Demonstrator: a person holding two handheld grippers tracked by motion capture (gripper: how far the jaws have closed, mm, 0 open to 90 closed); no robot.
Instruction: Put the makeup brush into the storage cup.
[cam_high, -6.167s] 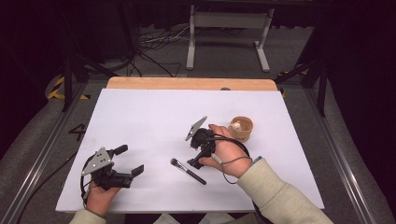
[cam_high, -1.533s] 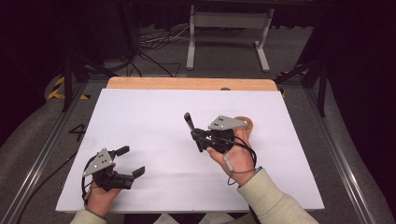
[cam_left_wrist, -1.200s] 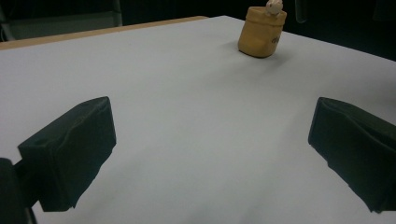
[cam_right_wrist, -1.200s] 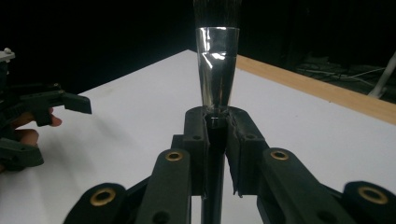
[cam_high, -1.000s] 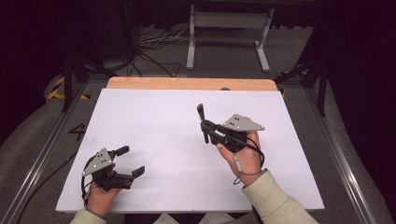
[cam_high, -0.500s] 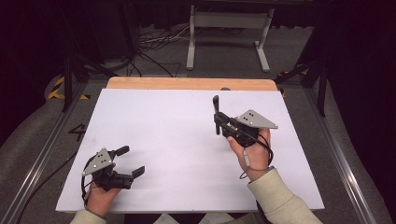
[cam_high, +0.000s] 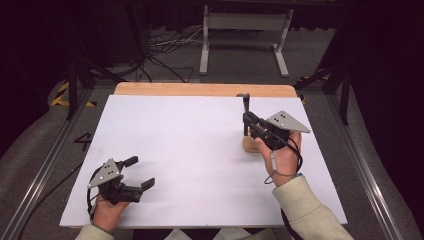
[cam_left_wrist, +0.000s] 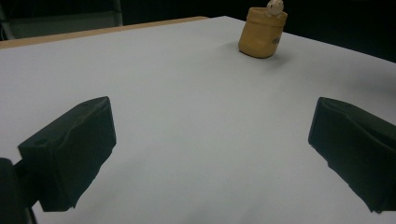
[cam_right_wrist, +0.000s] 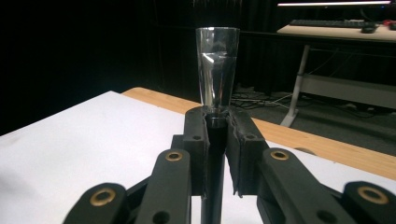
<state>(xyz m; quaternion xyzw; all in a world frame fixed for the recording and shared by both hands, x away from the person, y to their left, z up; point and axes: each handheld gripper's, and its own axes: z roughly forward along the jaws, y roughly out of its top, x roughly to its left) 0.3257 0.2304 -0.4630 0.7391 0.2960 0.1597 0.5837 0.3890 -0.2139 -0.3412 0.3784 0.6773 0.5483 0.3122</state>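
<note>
My right gripper (cam_high: 248, 123) is shut on a slim black tool (cam_high: 245, 106) and holds it upright at the table's far right. In the right gripper view the jaws (cam_right_wrist: 217, 126) clamp its dark shaft, and its clear tapered end (cam_right_wrist: 217, 65) stands above them. A tan holder (cam_high: 248, 145) stands on the table right under that gripper, partly hidden by the hand. In the left gripper view the tan holder (cam_left_wrist: 261, 32) shows far off, with a small pale knob at its rim. My left gripper (cam_high: 140, 172) rests at the front left, open and with nothing in it (cam_left_wrist: 210, 154).
A white sheet (cam_high: 190, 140) covers the table, with a wooden strip (cam_high: 200, 89) along the far edge. Past the table stand a metal frame (cam_high: 240, 30) and floor cables (cam_high: 165, 47). Dark rails run along both sides.
The tool lay on the table earlier and is now lifted. My right gripper has carried it upright to the right and farther away, over the tan holder. The left gripper has stayed put.
</note>
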